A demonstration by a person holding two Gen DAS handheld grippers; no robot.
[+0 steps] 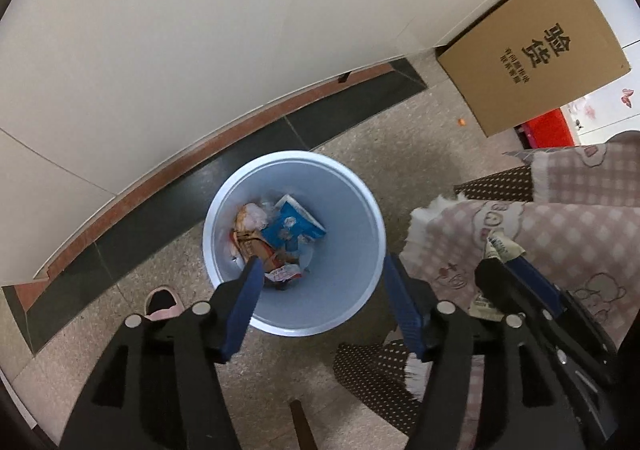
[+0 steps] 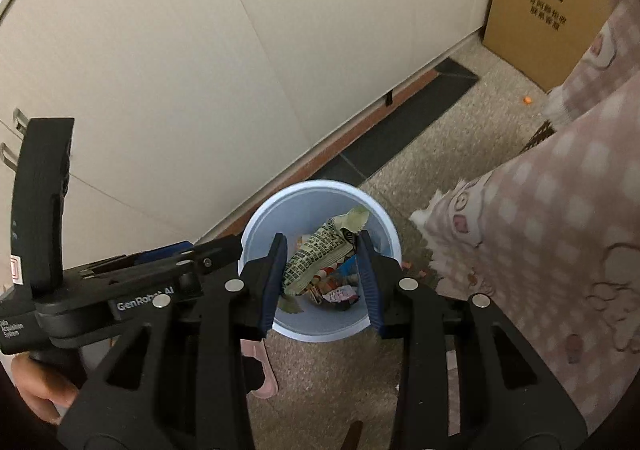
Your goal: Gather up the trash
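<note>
A light blue trash bin [image 1: 348,282] stands on the floor by the wall and holds several wrappers, among them a blue packet [image 1: 290,226]. My left gripper [image 1: 322,276] is open and empty above the bin. In the right wrist view my right gripper [image 2: 322,256] is shut on a crumpled green printed wrapper [image 2: 320,254] and holds it over the bin [image 2: 256,226]. The right gripper with the wrapper also shows in the left wrist view [image 1: 502,256], to the right of the bin.
A cardboard box [image 1: 532,53] leans on white cabinets [image 1: 200,29] at the back right. The person's pink checked pyjama legs [image 1: 560,234] are at the right. A pink slipper [image 1: 162,304] lies left of the bin. A small orange scrap [image 1: 462,122] lies on the floor.
</note>
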